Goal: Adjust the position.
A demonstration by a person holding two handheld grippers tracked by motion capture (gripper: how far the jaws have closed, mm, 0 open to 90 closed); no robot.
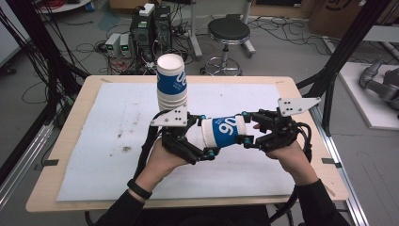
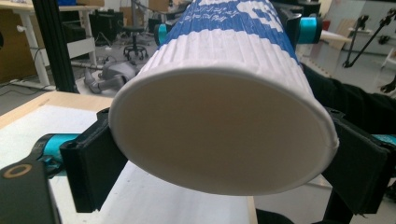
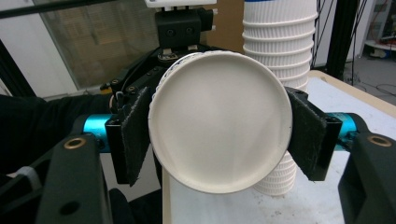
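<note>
From above, you hold one paper cup on its side between your two tools, above the white mat. Your right gripper has one end and your left gripper the other, so the cup bridges the gap. Just behind your left gripper stands the stack of cups, upright and very near; it is the one thing that could be knocked when you swing the cup round. The table around the mat is otherwise bare near your hands, and a stool and cabling sit well beyond the far edge.

Along your left gripper, the cup lies straight ahead, its flat white end toward the camera. The black pads stand at either side of that end; they look close against the wall, but I judge them slack, letting the cup go rather than squeezing it.

Along your right gripper, the cup sits square between the pads, which press both sides of the rim, so this tool is clamped on it and bears the weight. Beyond it the stack of cups rises on one side, and your other gripper's dark body faces you behind the cup. The grip looks set for you to carry the cup to the stack alone.
</note>
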